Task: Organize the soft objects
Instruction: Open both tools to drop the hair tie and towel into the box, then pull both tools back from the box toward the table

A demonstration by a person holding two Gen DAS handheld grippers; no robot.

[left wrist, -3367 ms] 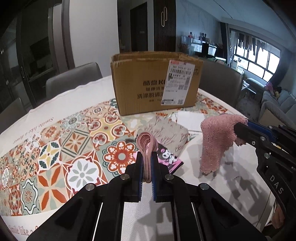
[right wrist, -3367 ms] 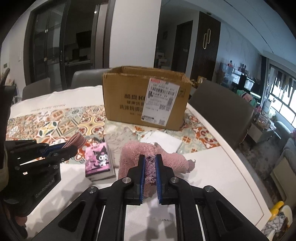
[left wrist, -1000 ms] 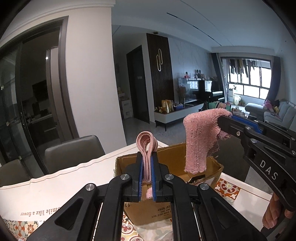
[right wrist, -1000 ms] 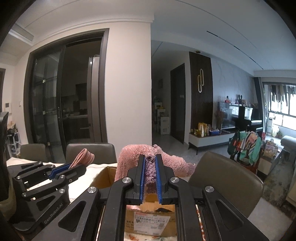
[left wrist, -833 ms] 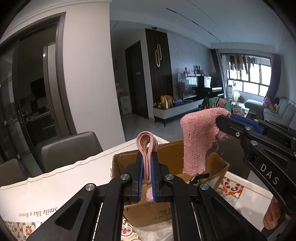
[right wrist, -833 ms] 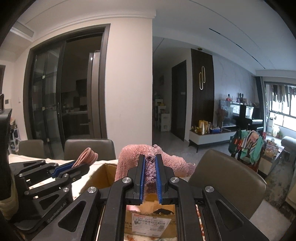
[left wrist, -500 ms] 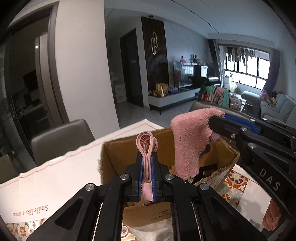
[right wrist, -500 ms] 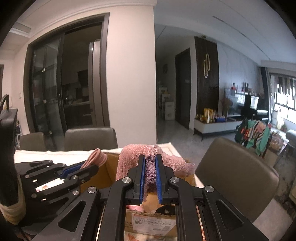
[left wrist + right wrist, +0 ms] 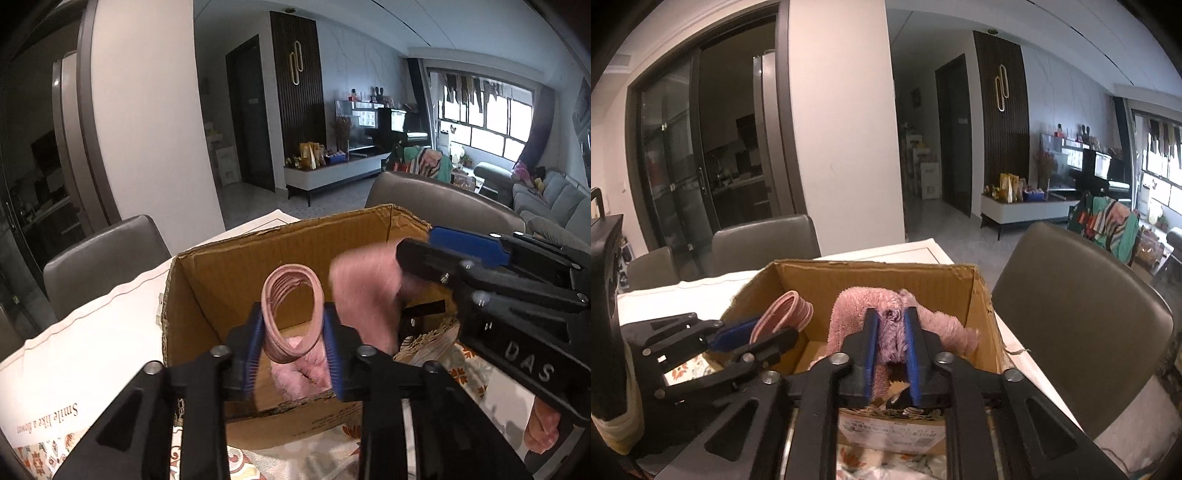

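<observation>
An open cardboard box (image 9: 236,273) (image 9: 945,284) stands on the table. My left gripper (image 9: 293,332) has opened; the pink coiled hair ties (image 9: 291,314) (image 9: 785,314) sit loosely between its blue pads, over the box opening. My right gripper (image 9: 891,332) has its jaws parted a little with the fluffy pink cloth (image 9: 871,306) still between them; the cloth (image 9: 364,295) hangs blurred over the box. More pink fabric (image 9: 299,373) lies inside the box.
The table has a white cloth with a patterned tile print (image 9: 48,439). Grey chairs stand behind the table (image 9: 99,266) and at its right side (image 9: 1078,332). A shipping label (image 9: 890,428) is on the box front.
Both grippers rose from the table and moved forward over the box. In the last half second the left jaws opened wide and the right jaws parted slightly; the cloth is moving down.
</observation>
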